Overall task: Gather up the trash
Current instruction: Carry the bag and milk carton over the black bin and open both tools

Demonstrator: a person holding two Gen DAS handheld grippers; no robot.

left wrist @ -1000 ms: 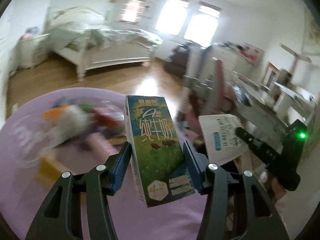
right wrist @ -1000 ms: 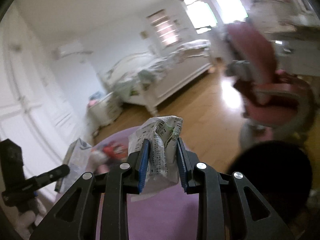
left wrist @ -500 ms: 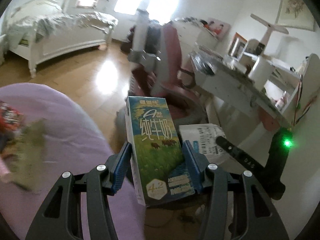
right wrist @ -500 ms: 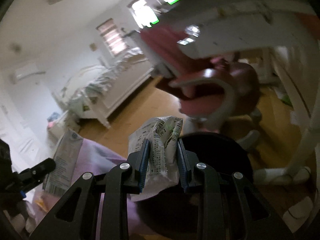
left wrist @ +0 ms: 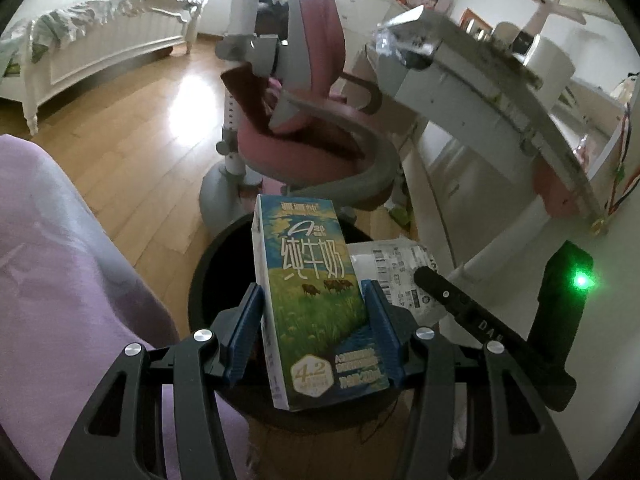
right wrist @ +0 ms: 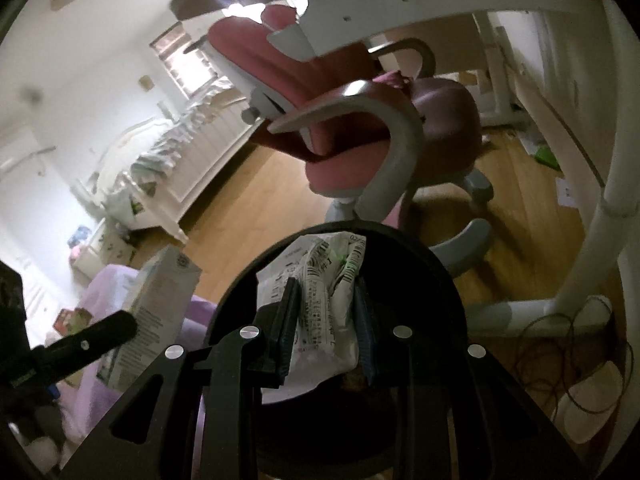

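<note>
One black round bin (left wrist: 208, 280) is standing on the wood floor and is serving as the reference point. One bed (left wrist: 100, 36) is standing well beyond the bin. One white desk (left wrist: 480, 80) is rising just beside the bin, and one pink chair (left wrist: 312, 92) is sitting between the desk and the bin. One lilac cloth surface (left wrist: 60, 260) is lying against the bin's near side.

One milk carton (left wrist: 316, 304) is hanging upright over the bin's mouth, clamped at its sides by the left gripper (left wrist: 316, 332). The carton is showing the characters 纯牛奶, a large "A2" mark and the figure "4.2" in a hexagon; the smaller print is too fine to read.

One crumpled printed wrapper (right wrist: 324, 312) is hanging over the bin opening, pinched between the blue pads of the right gripper (right wrist: 326, 332). It is bearing one barcode and lines of black print, probably a shipping label, though the dim view is leaving the text illegible.
</note>
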